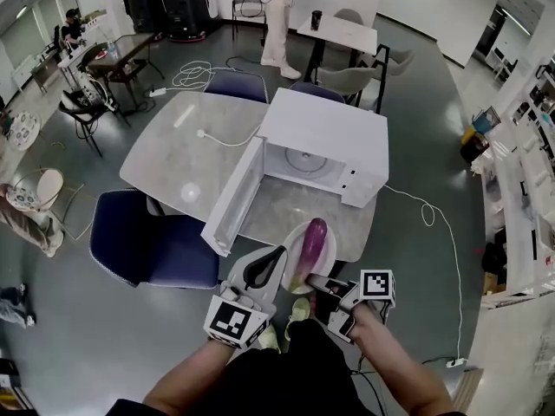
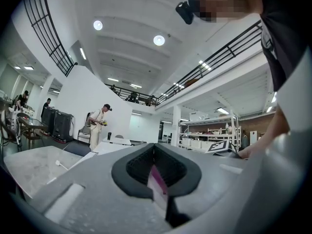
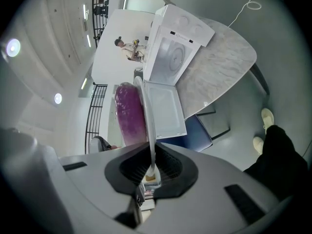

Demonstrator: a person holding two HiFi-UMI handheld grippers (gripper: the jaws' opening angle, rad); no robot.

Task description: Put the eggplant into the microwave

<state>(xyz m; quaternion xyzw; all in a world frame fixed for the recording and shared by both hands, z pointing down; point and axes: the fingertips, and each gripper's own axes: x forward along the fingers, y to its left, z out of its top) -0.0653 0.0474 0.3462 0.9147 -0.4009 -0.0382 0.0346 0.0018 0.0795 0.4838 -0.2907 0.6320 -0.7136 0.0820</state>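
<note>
A purple eggplant [image 1: 310, 248] lies on a white plate [image 1: 292, 251] that hangs in the air just in front of the table's near edge. My left gripper [image 1: 276, 265] is shut on the plate's left rim and my right gripper [image 1: 319, 284] is shut on its near right rim. The white microwave [image 1: 325, 141] stands on the table beyond the plate, its door [image 1: 232, 199] swung wide to the left and its cavity empty. In the right gripper view the plate rim [image 3: 150, 130] runs between the jaws with the eggplant [image 3: 129, 113] beside it. In the left gripper view a pale edge [image 2: 157, 191] sits between the jaws.
The grey oval table [image 1: 186, 159] carries a white cable [image 1: 227, 139] left of the microwave. Blue chairs [image 1: 152, 241] stand at the near left and the far side. A power cord [image 1: 434, 224] trails across the floor on the right. A person [image 1: 279, 16] stands far behind.
</note>
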